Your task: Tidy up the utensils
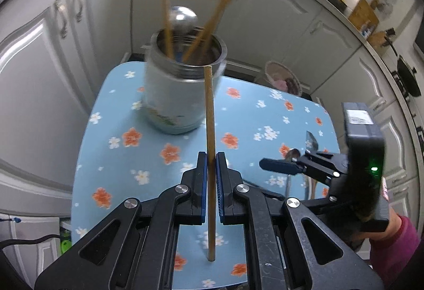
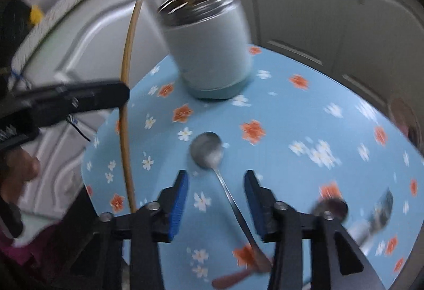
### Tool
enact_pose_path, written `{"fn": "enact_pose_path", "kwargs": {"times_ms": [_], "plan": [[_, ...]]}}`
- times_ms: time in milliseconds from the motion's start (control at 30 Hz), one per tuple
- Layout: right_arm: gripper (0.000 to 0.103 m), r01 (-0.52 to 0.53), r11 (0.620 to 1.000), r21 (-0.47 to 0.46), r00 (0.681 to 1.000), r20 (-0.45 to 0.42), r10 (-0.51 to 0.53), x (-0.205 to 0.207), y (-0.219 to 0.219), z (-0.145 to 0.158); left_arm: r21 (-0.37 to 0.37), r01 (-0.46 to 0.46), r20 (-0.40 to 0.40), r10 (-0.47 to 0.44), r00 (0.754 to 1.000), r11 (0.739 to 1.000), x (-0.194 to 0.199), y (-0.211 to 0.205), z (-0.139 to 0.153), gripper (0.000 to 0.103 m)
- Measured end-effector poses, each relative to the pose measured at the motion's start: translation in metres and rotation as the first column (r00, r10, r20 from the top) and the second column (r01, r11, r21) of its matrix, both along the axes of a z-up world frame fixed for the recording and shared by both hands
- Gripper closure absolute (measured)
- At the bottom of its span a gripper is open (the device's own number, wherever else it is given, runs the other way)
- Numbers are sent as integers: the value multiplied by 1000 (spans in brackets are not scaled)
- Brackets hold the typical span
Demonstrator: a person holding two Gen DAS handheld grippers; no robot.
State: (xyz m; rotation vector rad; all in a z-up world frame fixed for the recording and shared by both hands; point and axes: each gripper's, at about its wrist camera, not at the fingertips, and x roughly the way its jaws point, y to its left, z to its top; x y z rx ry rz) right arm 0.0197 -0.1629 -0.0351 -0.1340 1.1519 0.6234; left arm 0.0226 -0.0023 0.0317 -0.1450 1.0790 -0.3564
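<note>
My left gripper (image 1: 211, 161) is shut on a wooden chopstick (image 1: 210, 131), held upright; its top end is level with the rim of a pale blue metal jar (image 1: 180, 94). The jar holds several chopsticks and a metal spoon. In the right wrist view the jar (image 2: 209, 51) stands at the back of the table, and the held chopstick (image 2: 124, 110) shows at the left under the left gripper's fingers (image 2: 106, 95). My right gripper (image 2: 216, 184) is open and empty, above a metal spoon (image 2: 209, 151) lying on the table. It also shows in the left wrist view (image 1: 281, 165).
A small table with a blue flowered cloth (image 1: 251, 115) stands in front of white cabinets (image 1: 53, 51). More spoons lie at the table's right side (image 2: 331, 208) and front edge (image 2: 233, 276). A patterned dish (image 1: 283, 78) sits behind the table.
</note>
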Motion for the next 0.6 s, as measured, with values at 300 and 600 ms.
{"fn": "enact_pose_path", "kwargs": {"times_ms": [300,600], "plan": [[54,-141,975,-171,989,-54,134,19,43,-27,-20,-50,-22,50,999,999,4,27,-6,98],[67,-159,965,-208,986,-73,147,33,61,-38,-35,-61,-30,60,998,998,7,33,-8,98]]}}
